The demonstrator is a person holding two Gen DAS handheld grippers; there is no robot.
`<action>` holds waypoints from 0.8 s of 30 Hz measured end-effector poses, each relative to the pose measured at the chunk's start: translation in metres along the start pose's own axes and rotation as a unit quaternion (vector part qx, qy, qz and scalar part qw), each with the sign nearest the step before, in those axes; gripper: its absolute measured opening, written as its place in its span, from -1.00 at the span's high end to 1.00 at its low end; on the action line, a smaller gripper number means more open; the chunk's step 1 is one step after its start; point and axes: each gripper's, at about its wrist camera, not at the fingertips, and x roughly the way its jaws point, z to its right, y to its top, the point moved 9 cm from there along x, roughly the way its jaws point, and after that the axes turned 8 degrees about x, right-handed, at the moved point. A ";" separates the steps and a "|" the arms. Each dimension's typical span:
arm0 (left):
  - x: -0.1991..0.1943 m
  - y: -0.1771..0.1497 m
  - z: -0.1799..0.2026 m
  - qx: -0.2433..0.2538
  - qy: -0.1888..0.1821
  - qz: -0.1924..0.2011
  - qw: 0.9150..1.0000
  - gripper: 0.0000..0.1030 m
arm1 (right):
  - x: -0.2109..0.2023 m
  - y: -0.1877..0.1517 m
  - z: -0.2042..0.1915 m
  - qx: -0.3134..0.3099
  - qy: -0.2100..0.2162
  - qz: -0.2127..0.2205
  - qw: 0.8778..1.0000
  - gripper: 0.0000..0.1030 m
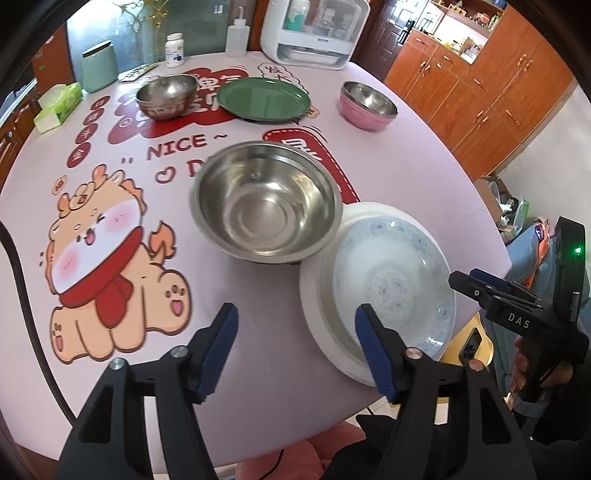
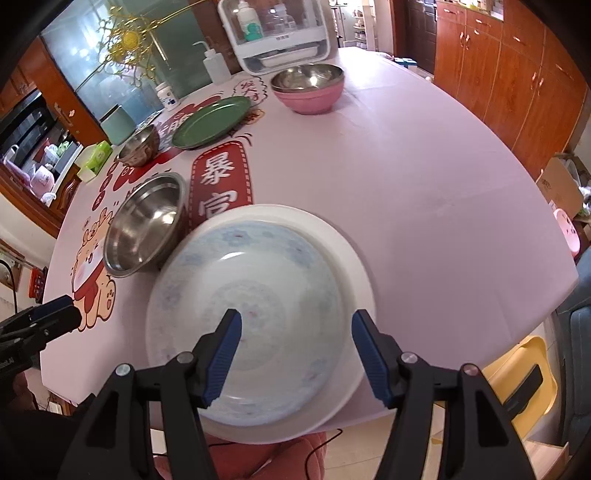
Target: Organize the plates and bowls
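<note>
A blue-patterned plate lies stacked on a larger white plate at the table's near edge. My right gripper hovers open above it with nothing between its pads. A large steel bowl stands just beyond the patterned plate. My left gripper is open over the pink tablecloth beside the white plate, holding nothing. Farther back are a small steel bowl, a green plate and a pink bowl with a steel lining.
At the table's far edge stand a white countertop cabinet, a squeeze bottle, a pill bottle, a green canister and a tissue pack. A yellow stool stands below the near right edge. Wooden cupboards line the right wall.
</note>
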 end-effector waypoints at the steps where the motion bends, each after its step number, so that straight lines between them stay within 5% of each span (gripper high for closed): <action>1: -0.003 0.000 -0.003 0.000 0.000 0.000 1.000 -0.28 | -0.002 0.001 -0.004 0.000 0.000 0.003 1.000 -0.22; 6: -0.018 0.001 -0.022 -0.007 0.007 0.006 1.000 -0.33 | -0.011 0.005 -0.025 -0.008 -0.001 0.015 1.000 -0.38; 24: -0.043 0.039 -0.063 -0.031 0.046 0.018 0.998 -0.43 | -0.025 0.025 -0.063 -0.038 -0.003 0.020 0.999 -0.47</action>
